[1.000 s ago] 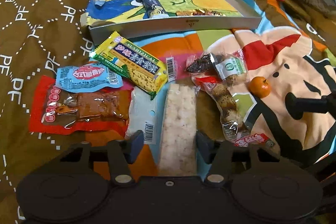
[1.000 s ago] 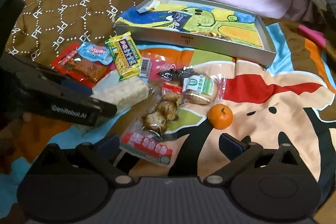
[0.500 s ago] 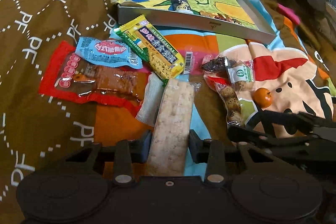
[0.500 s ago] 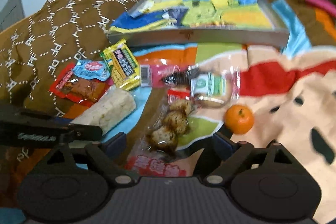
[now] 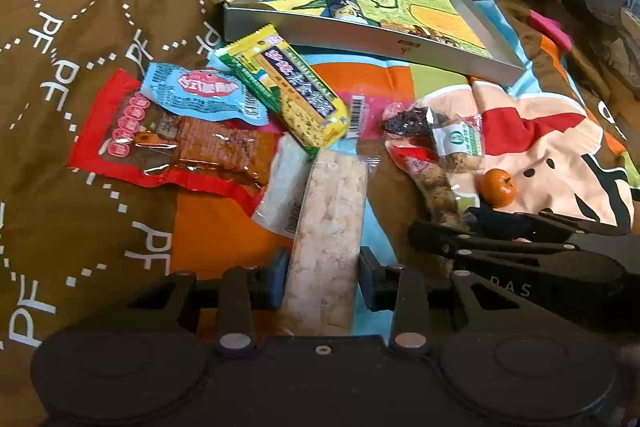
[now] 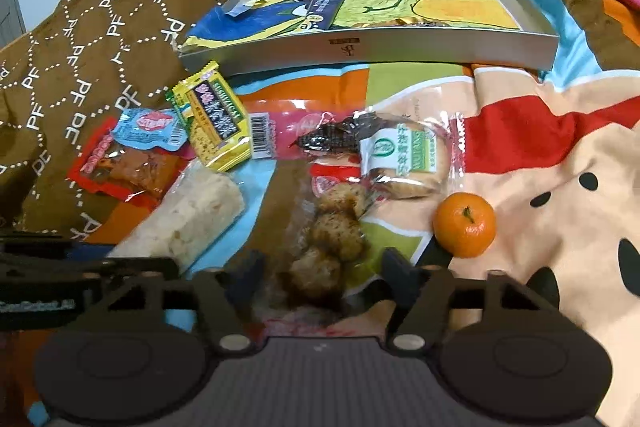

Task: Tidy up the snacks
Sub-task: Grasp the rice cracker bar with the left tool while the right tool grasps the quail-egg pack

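Observation:
Snacks lie spread on a bed. My left gripper (image 5: 323, 281) has its jaws against both sides of a white rice cracker bar (image 5: 330, 235), which still lies on the blanket. My right gripper (image 6: 322, 273) is open, its jaws on either side of a clear pack of brown meatballs (image 6: 334, 227) without touching it. A small orange (image 6: 464, 225) lies just right of it. A grey tray (image 6: 368, 47) with a cartoon lining stands behind and holds a dark blue packet (image 6: 326, 9).
A yellow bar (image 5: 286, 91), a light blue packet (image 5: 204, 93), a red dried-tofu pack (image 5: 168, 147), a pink packet (image 6: 288, 129) and a wrapped biscuit (image 6: 404, 155) lie between the grippers and the tray. The right gripper shows in the left wrist view (image 5: 520, 251).
My left gripper has moved forward and closed its jaws in on the rice cracker bar. My right gripper has moved forward over the meatball pack and narrowed somewhat.

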`<state>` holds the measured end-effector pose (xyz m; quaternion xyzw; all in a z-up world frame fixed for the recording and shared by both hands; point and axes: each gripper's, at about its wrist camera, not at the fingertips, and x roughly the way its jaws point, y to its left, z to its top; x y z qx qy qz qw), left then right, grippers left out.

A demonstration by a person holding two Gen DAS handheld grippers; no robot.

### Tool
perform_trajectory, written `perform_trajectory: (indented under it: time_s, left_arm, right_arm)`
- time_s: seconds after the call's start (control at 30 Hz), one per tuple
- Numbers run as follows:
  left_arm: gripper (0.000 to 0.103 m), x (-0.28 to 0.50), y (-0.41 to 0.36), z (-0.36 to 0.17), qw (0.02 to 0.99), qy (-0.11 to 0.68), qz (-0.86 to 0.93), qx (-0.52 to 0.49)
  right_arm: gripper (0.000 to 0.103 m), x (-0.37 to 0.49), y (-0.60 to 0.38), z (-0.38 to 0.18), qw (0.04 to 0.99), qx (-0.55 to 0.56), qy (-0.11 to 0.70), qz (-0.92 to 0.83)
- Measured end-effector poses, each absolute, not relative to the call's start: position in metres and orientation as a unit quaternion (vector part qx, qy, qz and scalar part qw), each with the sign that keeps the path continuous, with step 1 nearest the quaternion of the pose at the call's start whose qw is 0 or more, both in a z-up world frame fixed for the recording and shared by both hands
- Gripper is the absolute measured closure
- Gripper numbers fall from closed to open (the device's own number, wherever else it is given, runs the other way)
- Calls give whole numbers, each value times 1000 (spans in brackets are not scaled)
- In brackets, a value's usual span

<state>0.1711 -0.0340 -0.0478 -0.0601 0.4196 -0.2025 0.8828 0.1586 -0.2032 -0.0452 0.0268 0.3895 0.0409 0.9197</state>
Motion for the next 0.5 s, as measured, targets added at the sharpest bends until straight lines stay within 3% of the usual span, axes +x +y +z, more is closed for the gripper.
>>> perform_trajectory:
  time_s: [0.07,0.17,0.33,0.5]
  left_arm:
    - [67,170,-36,-48,881,421,-208,-59]
    - [67,169,-37,-47,881,421,-209,-57]
    - [67,171,-35,-48,879,425,-208,-65]
    - [67,174,-35,-50,876,430,-206,-76]
  right_arm:
    - [48,155,-201,-43,919,23,391,43]
    - [49,151,-199,-41,917,22,395,48]
    - [39,154,-204,-43,912,40,405,55]
    - [41,155,-209,-45,909,62,408,55]
